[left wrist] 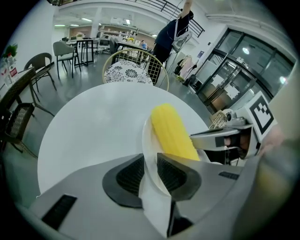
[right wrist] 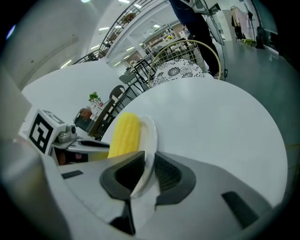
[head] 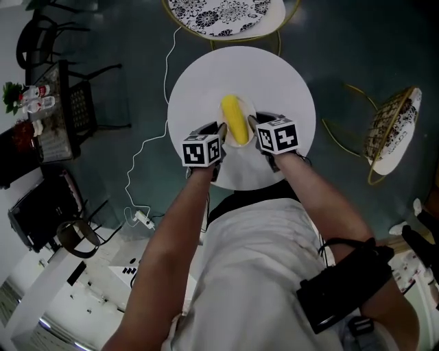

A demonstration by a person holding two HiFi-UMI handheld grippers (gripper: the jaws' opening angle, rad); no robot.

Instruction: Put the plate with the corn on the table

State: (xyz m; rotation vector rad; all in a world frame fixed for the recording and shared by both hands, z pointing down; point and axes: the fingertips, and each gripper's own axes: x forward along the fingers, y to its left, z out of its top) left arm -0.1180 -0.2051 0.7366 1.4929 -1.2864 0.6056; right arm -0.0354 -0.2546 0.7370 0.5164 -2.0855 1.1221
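A yellow corn cob lies on a small white plate over the round white table. My left gripper is shut on the plate's left rim and my right gripper is shut on its right rim. In the left gripper view the plate's edge runs between the pads, the corn just beyond, and the right gripper opposite. The right gripper view shows the plate rim pinched, the corn to its left, and the left gripper behind. Whether the plate touches the table cannot be told.
A wire chair with a patterned cushion stands beyond the table, another wicker chair to the right. A white cable trails on the dark floor to the left. Dark chairs and a side table stand at far left.
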